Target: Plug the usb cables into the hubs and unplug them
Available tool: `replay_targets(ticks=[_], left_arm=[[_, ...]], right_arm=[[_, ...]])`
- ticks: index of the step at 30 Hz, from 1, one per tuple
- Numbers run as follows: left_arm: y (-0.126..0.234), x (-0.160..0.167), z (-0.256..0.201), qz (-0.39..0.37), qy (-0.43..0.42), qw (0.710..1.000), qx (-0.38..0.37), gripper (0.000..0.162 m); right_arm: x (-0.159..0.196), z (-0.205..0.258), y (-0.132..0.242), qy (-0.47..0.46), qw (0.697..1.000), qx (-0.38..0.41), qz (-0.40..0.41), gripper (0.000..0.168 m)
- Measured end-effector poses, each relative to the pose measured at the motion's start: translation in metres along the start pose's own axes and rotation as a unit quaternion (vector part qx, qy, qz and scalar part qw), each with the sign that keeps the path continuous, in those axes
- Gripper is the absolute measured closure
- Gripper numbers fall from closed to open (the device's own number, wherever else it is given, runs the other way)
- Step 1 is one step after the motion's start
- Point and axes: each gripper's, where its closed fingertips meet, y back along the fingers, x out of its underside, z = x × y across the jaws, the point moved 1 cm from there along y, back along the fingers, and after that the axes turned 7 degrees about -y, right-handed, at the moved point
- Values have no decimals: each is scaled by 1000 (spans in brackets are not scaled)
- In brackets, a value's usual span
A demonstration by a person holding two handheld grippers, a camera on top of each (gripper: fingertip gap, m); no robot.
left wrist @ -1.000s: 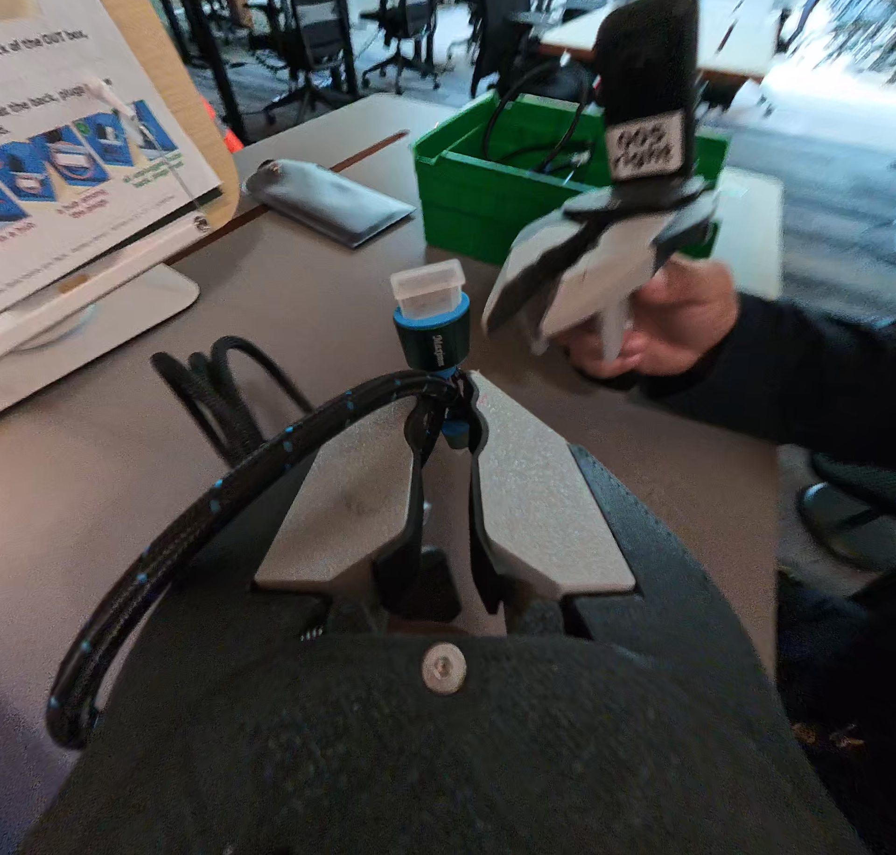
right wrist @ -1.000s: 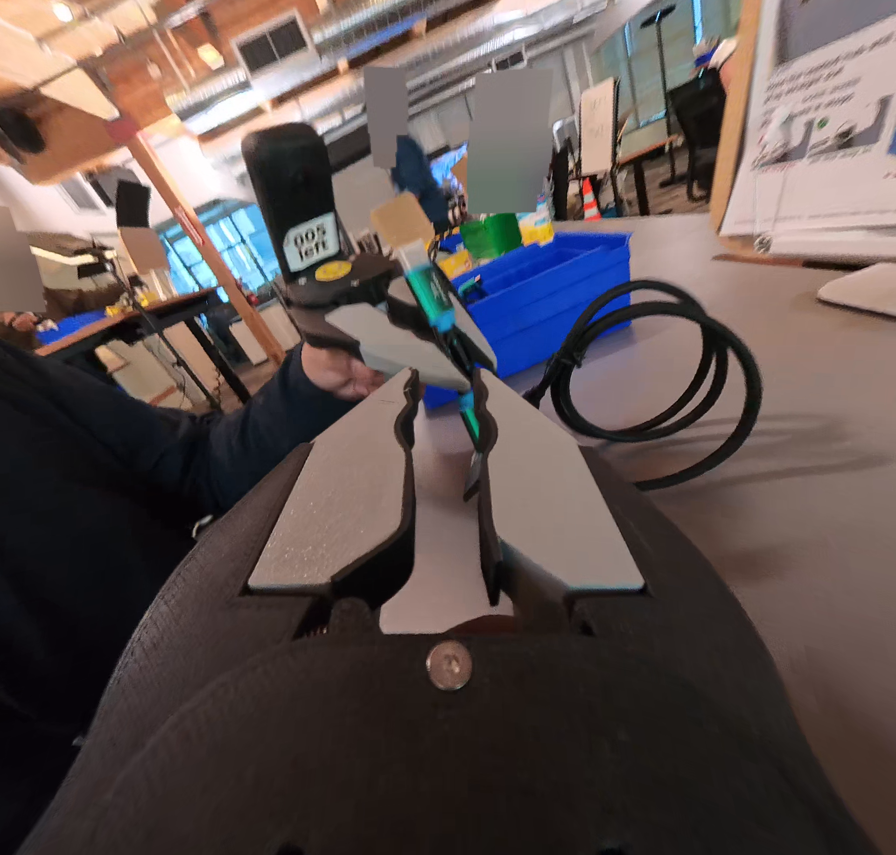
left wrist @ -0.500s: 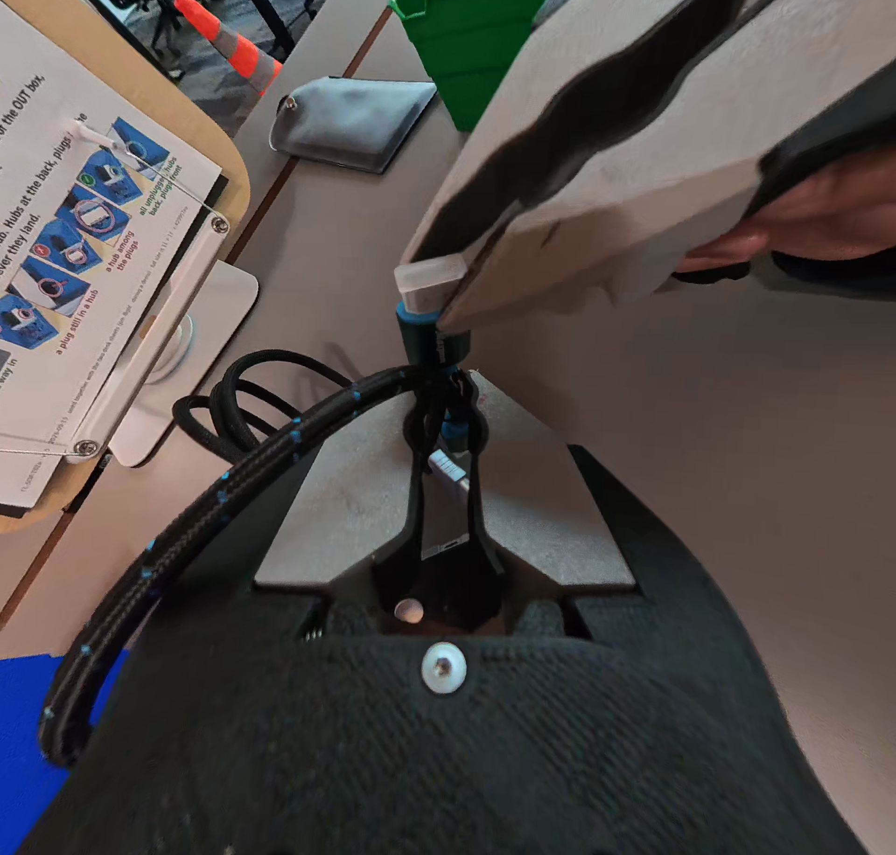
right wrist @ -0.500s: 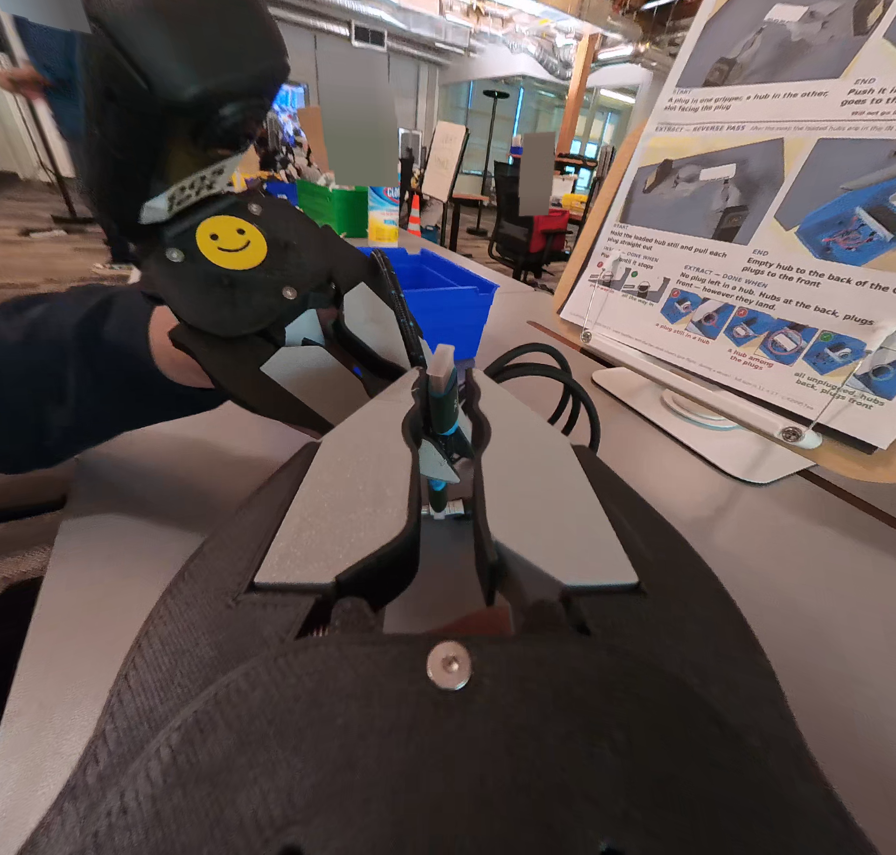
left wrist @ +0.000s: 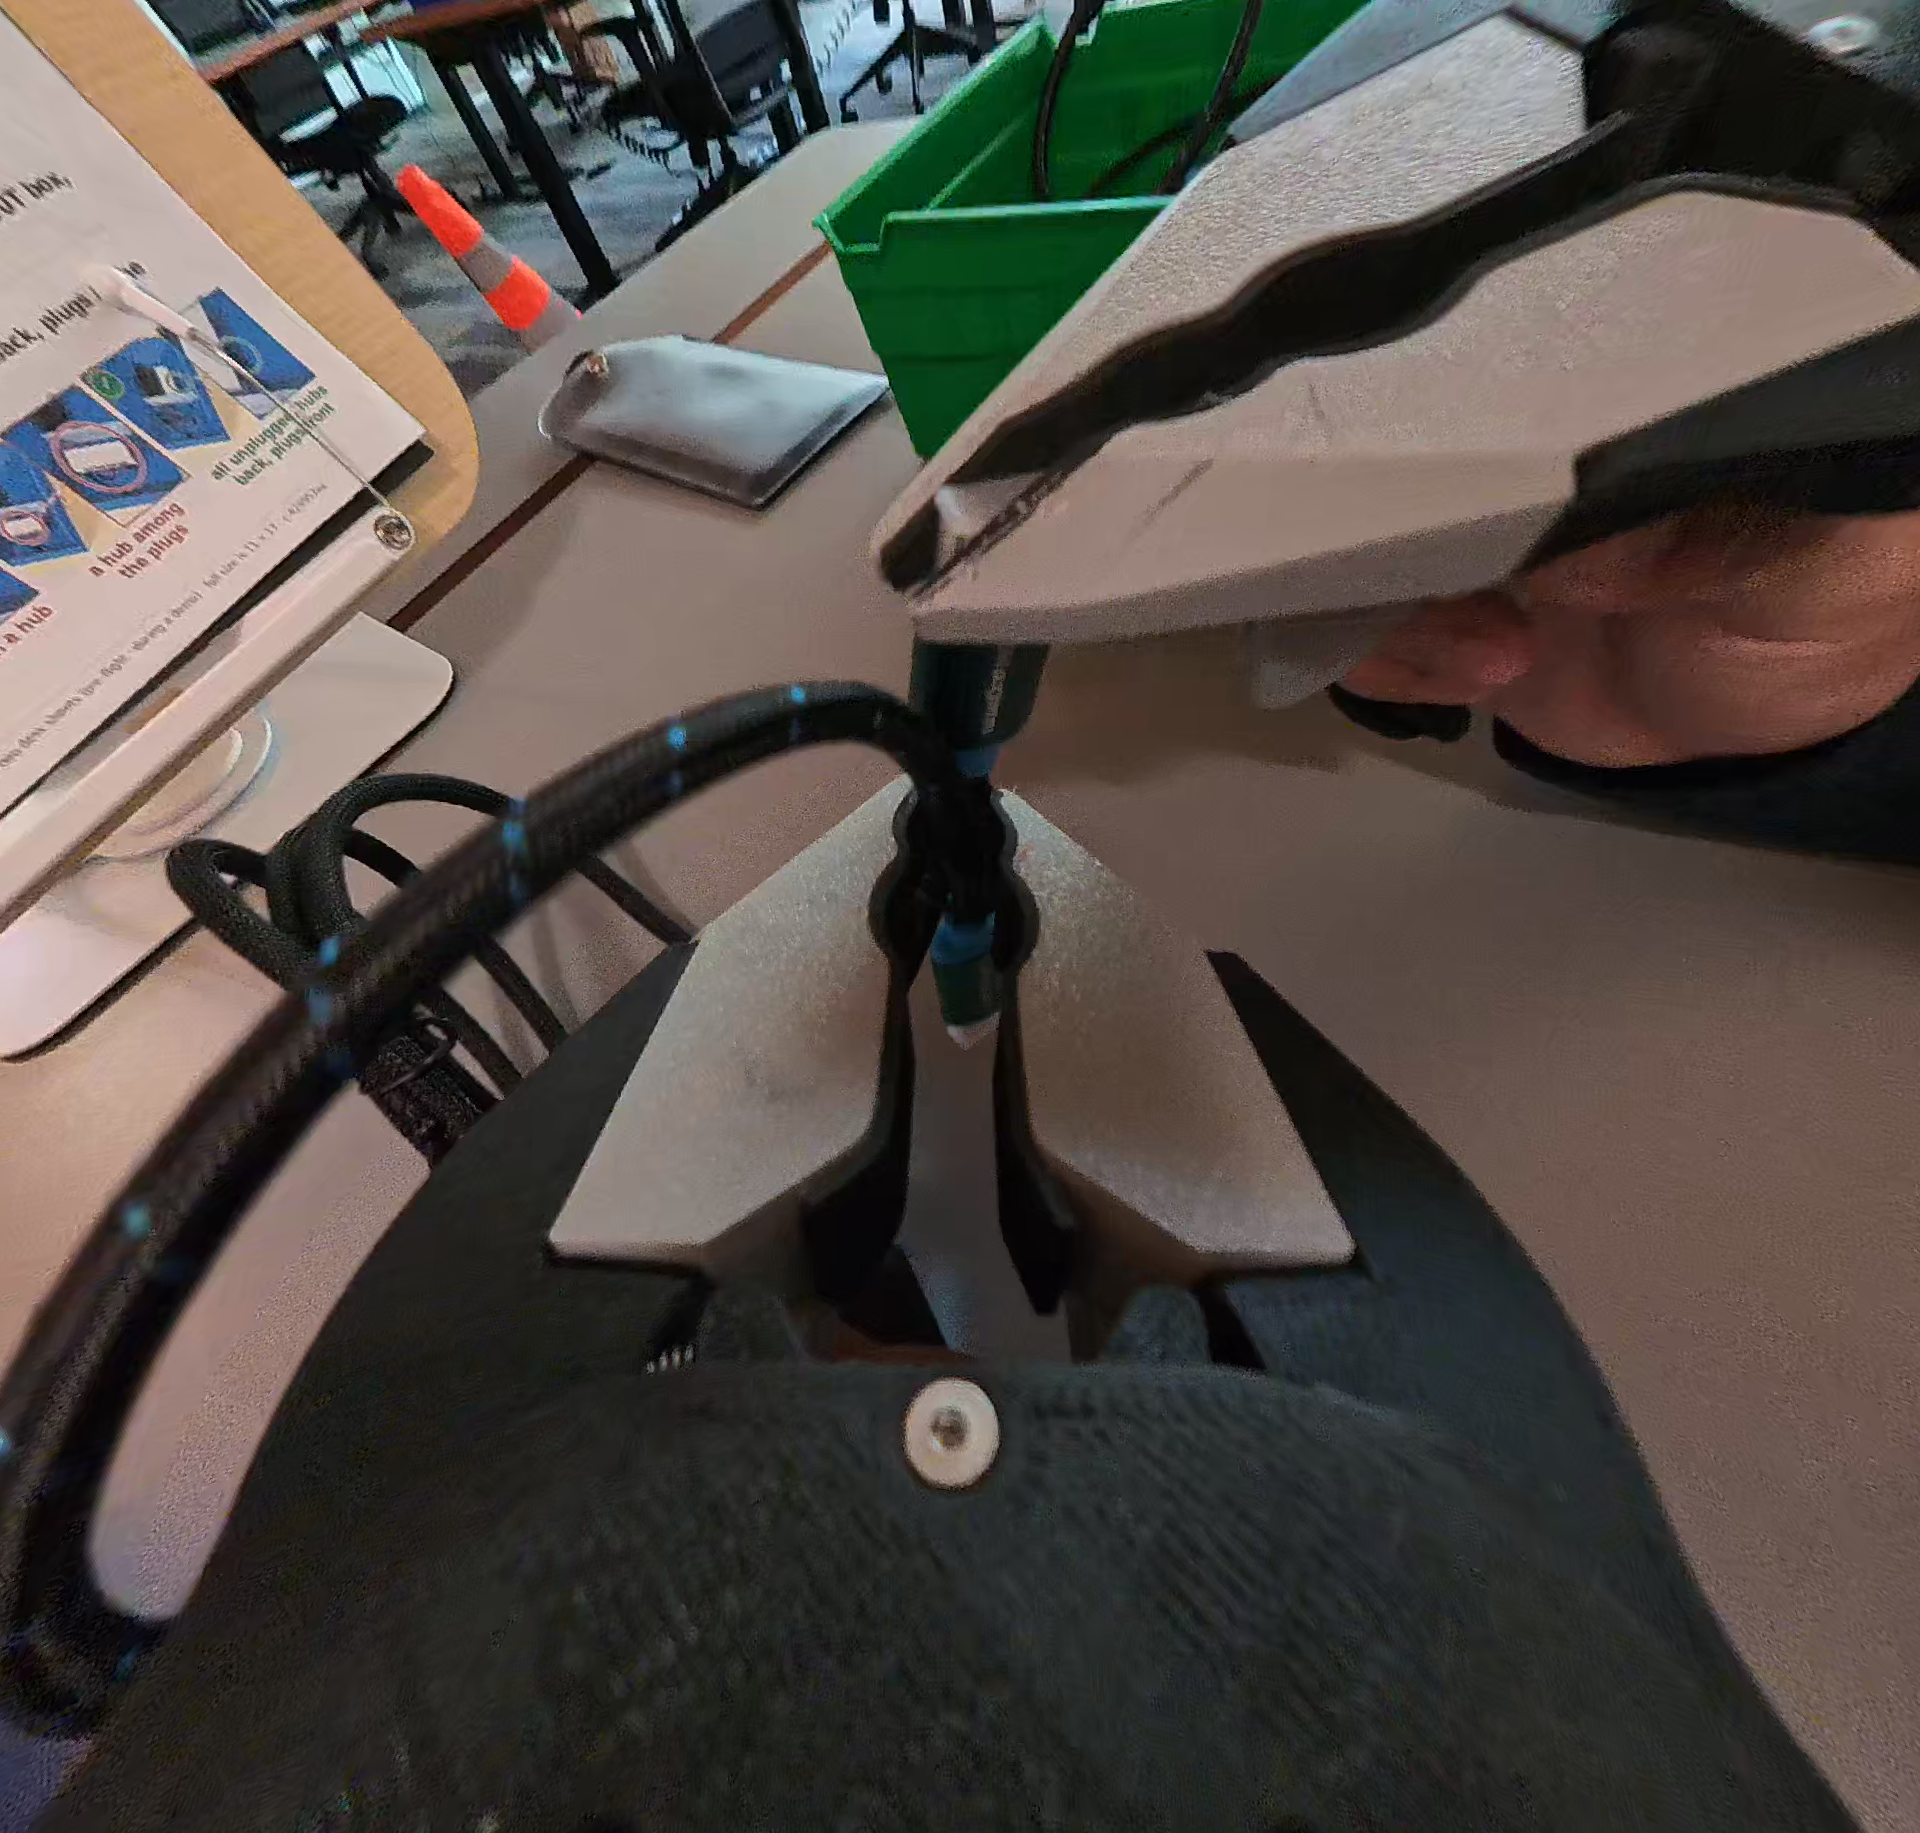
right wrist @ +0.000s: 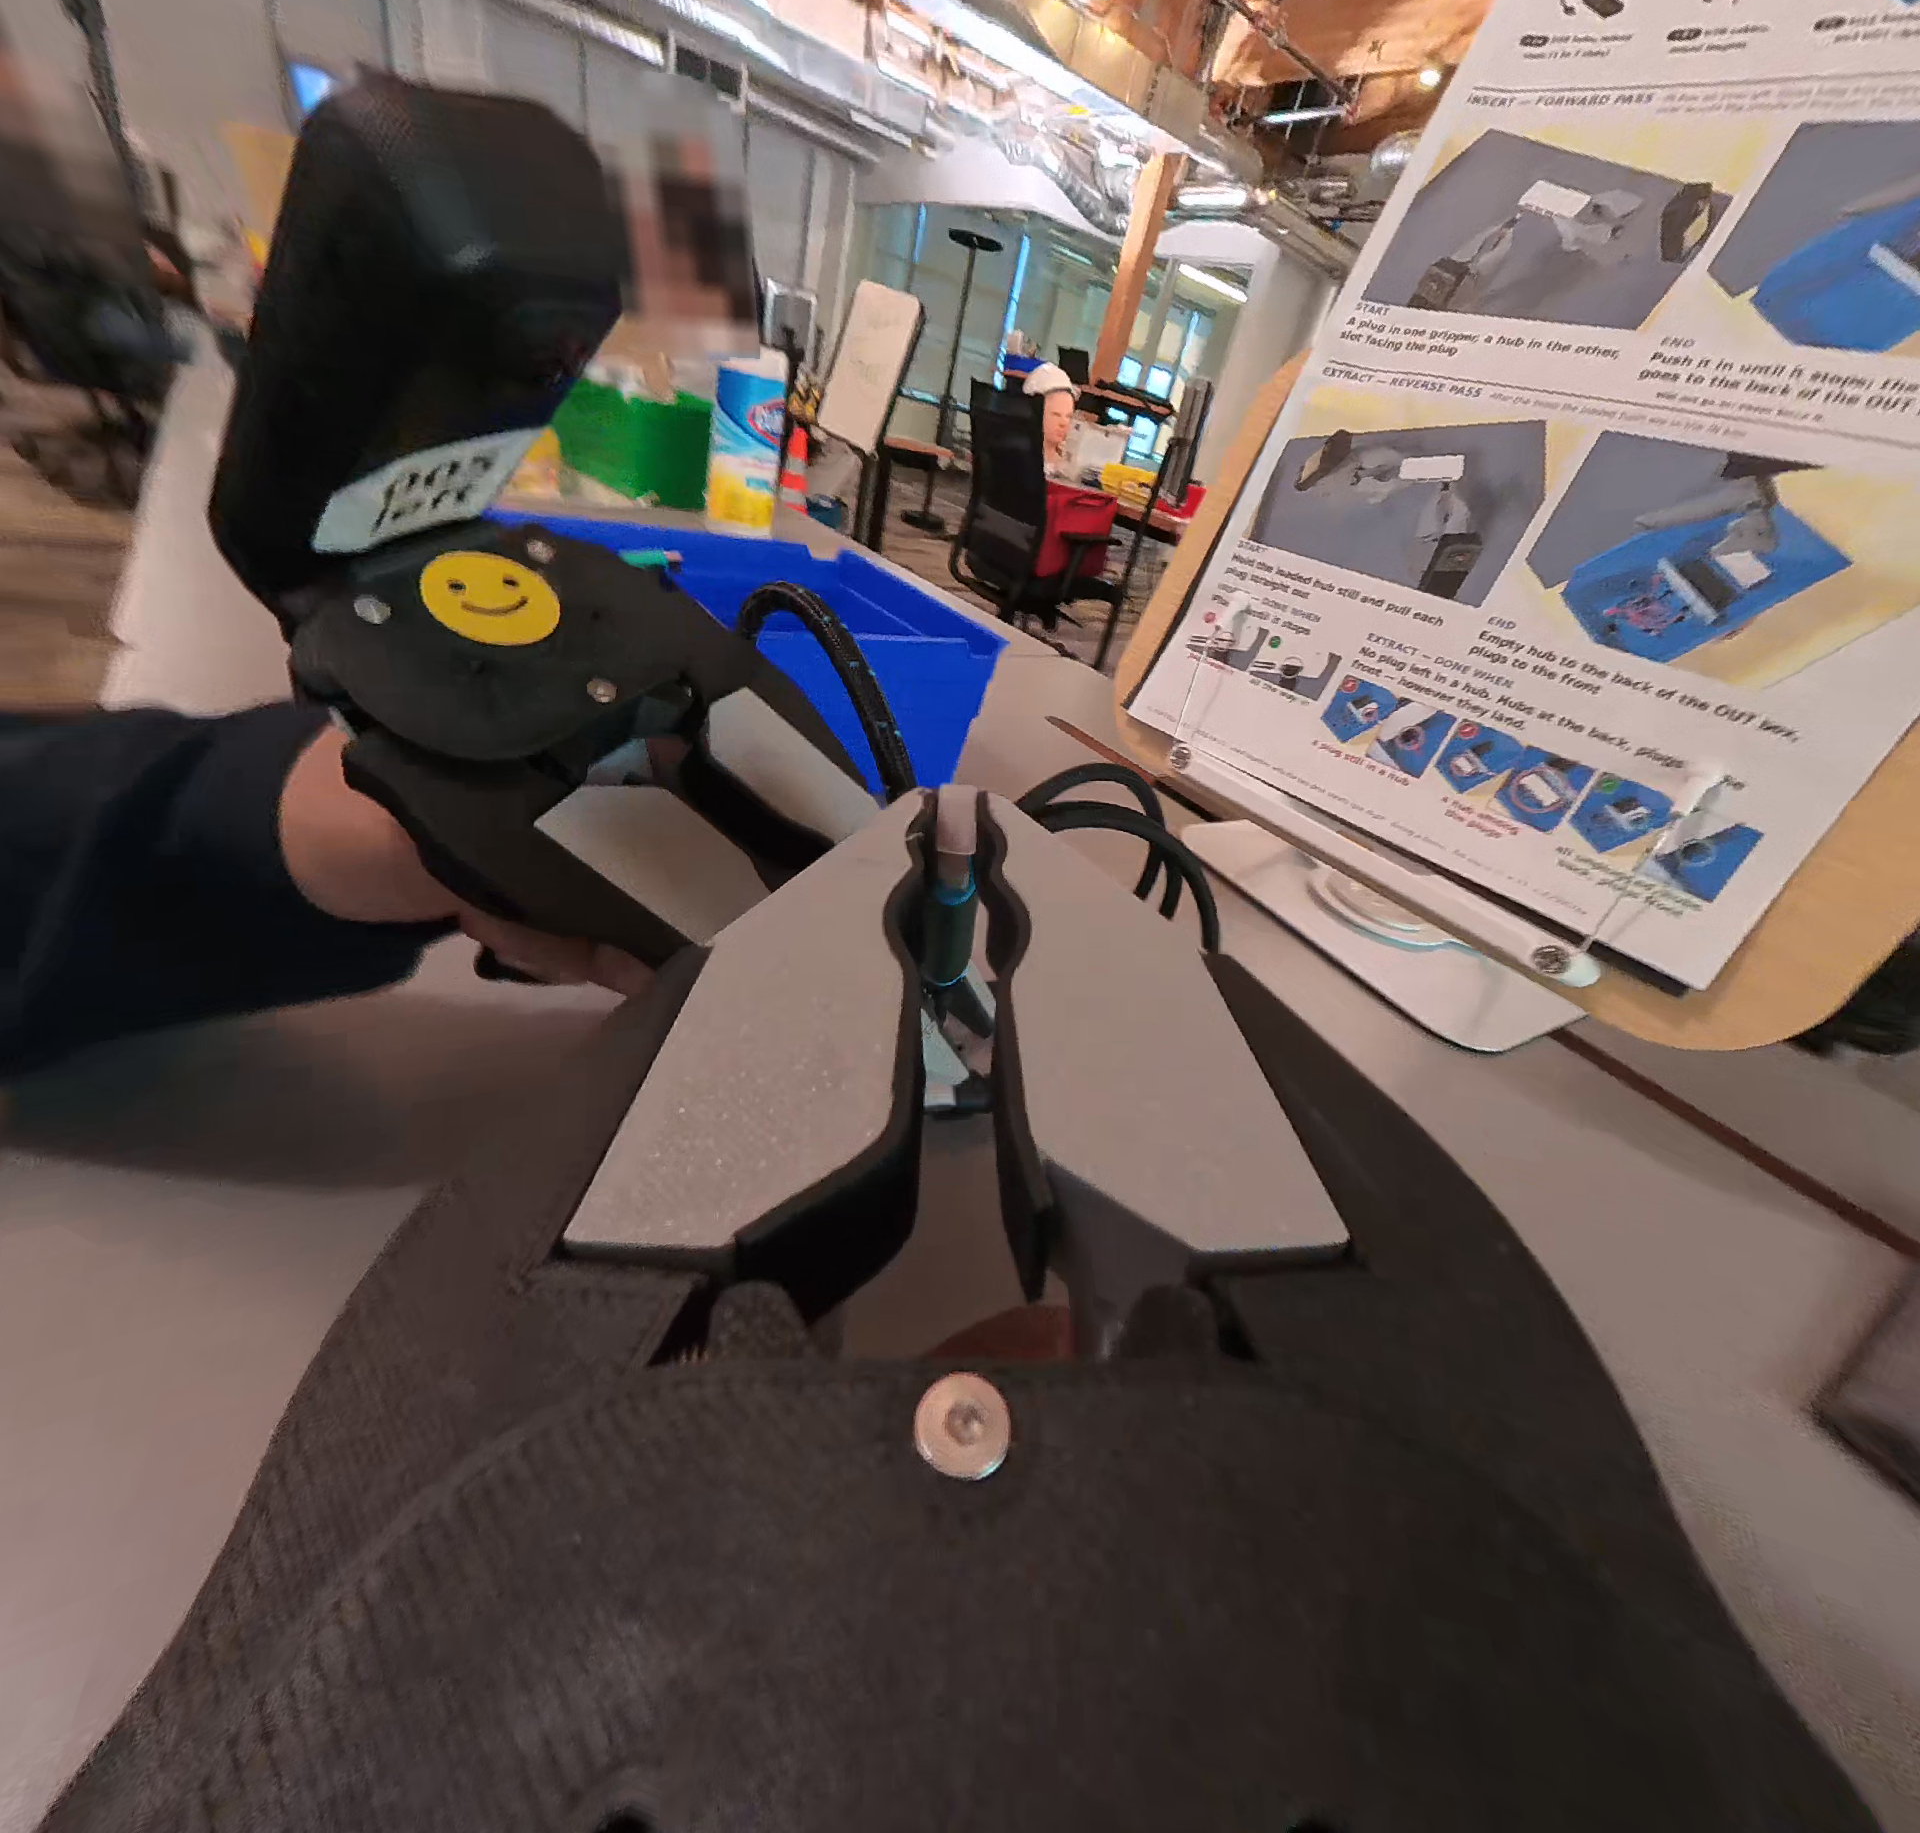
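Left gripper [left wrist: 951, 848]: clamped on the braided cable [left wrist: 520, 838] just behind its plug [left wrist: 977, 687], held above the desk [left wrist: 1455, 952].
Right gripper [right wrist: 951, 817]: pinched onto that plug's capped end, meeting the left gripper tip to tip.
Slack: coiled on the desk beside the sign stand [left wrist: 312, 703].

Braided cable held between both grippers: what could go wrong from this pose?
The left gripper pinches the braided cable just behind its plug, whose clear cap sits in the right gripper. Pulling apart might strip the cap or kink the sharp bend. The trailing loop could snag the sign stand.
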Motion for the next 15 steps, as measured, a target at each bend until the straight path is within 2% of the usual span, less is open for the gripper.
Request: replay_targets(ticks=[4,6,7,8,9,11,15], left_arm=[[3,-1,-1,-6,-2,1000,4,153],[-6,40,8,82,-35,996,-24,155],[-7,53,6,100,-25,995,-17,155],[-2,44,2,66,-9,998,-6,155],[4,28,1,23,3,1000,0,155],[9,12,6,-14,2,1000,-9,155],[16,6,6,-48,-14,999,-3,155]], right_arm=[[-14,-3,7,-69,996,-37,-51,165],[-42,-19,28,-127,981,-33,-144,165],[-47,-35,38,-156,974,-19,-165,165],[-48,-49,45,-181,968,-7,-174,165],[-43,-60,47,-192,968,9,-163,165],[-29,-76,44,-178,975,54,-123,165],[-7,-99,40,-126,979,151,-50,165]])
